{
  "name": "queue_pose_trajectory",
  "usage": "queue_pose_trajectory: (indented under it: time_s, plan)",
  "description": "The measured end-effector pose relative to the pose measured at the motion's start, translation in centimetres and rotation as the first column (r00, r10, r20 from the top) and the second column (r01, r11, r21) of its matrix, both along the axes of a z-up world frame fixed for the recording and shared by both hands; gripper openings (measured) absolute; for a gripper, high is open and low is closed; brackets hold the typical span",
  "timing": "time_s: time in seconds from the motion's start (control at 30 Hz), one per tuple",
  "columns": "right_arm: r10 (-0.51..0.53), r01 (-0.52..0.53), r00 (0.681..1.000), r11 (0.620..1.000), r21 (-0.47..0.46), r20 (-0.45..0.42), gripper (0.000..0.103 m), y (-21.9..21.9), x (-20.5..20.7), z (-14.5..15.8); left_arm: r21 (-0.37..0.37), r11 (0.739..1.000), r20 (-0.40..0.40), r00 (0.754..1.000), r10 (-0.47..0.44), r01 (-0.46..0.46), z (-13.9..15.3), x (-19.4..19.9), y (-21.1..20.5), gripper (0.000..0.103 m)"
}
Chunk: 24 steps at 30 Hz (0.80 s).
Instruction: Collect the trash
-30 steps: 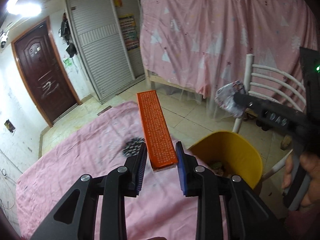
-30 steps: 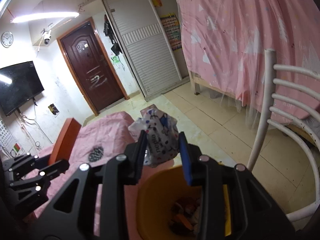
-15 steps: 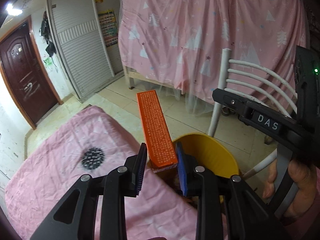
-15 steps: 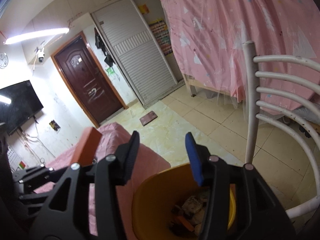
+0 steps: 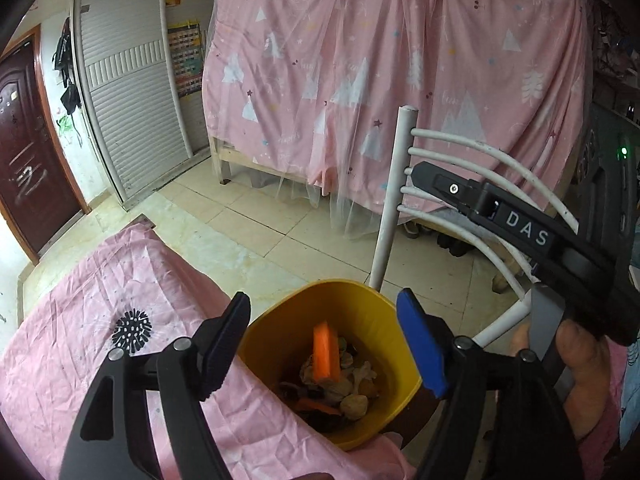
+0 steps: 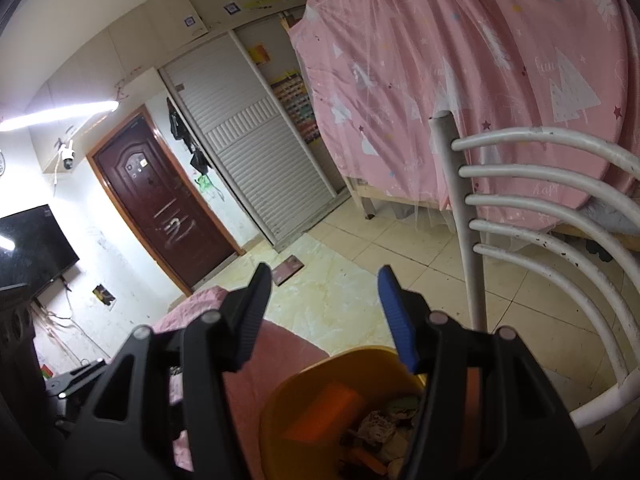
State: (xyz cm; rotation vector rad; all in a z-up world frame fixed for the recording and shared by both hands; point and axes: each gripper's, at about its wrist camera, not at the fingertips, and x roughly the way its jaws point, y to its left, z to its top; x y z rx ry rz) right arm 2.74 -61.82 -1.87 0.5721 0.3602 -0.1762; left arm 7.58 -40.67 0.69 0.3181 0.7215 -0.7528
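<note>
The room is dim with a warm cast. A ceiling tube light (image 6: 60,114) glares white in the right wrist view. Fisheye bending curves walls, corners fall black, and the orange box (image 6: 324,412) blurs.

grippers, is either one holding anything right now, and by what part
Nothing is held. The left gripper and right gripper are both open above the yellow bin, and the orange box lies inside it among the trash.

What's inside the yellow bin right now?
The yellow bin holds the orange box, standing on end atop crumpled wrappers. Anything beneath that pile is covered.
</note>
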Motion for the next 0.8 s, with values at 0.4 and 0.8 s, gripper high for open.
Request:
queue_pose_trajectory:
  time_s: [0.4, 0.8]
  plan:
    - [0.072, -0.073, 0.997, 0.994, -0.079, -0.019, 0.071, 4.6, 1.6, 0.3, -0.037, 0.996, 0.071, 0.994, 0.088, -0.085, 1.6, -0.6, 5.7, 0.071]
    - [0.177, -0.177, 0.984, 0.966, -0.186, -0.014, 0.094, 12.4, 3.2, 1.1, -0.068, 0.947, 0.198, 0.926, 0.322, -0.314, 2.0, -0.5, 15.2, 0.075]
